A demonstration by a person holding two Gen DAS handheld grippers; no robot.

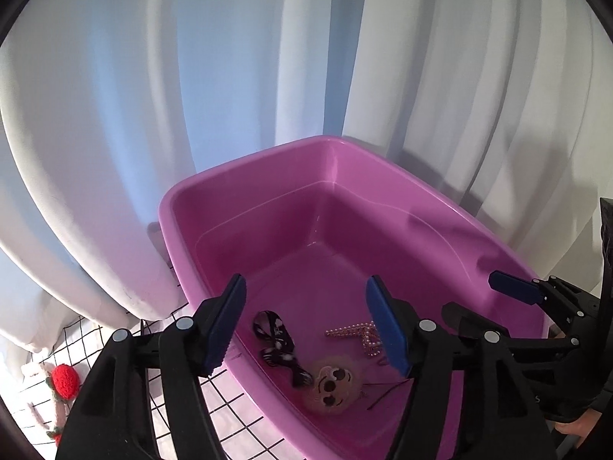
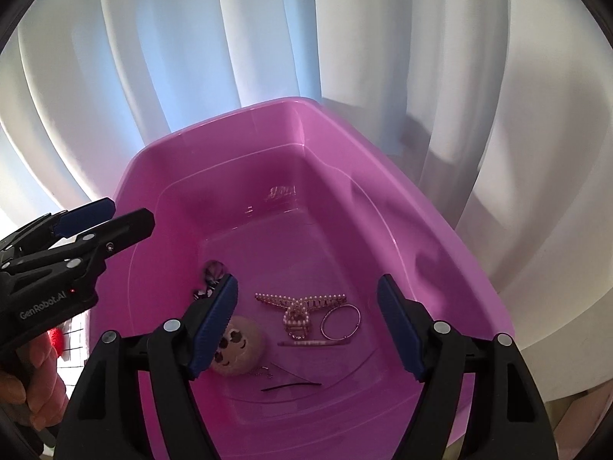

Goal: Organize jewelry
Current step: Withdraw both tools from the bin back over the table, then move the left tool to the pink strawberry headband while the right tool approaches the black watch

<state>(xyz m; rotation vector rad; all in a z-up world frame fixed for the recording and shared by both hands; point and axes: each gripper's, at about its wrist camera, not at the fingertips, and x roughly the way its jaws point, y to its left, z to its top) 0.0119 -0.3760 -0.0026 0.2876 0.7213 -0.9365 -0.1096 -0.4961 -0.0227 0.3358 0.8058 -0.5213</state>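
A pink plastic tub (image 1: 214, 191) (image 2: 440, 230) holds the jewelry. In it lie a pearl claw clip (image 2: 300, 304) (image 1: 360, 335), a thin bangle (image 2: 341, 322), a slim hair pin (image 2: 312, 343), a black bobby pin (image 2: 291, 386), a round plush face clip (image 2: 243, 345) (image 1: 333, 385) and a black-and-white patterned bow (image 1: 277, 339) (image 2: 213, 274). My left gripper (image 1: 304, 326) is open and empty above the tub's near left part. My right gripper (image 2: 306, 327) is open and empty above the pieces. Each gripper also shows in the other's view (image 1: 513, 287) (image 2: 103, 214).
White curtains (image 1: 230, 76) hang close behind the tub. A white cloth with a black grid (image 1: 237, 414) covers the surface. A red knitted item (image 1: 65, 381) lies at the left on the cloth.
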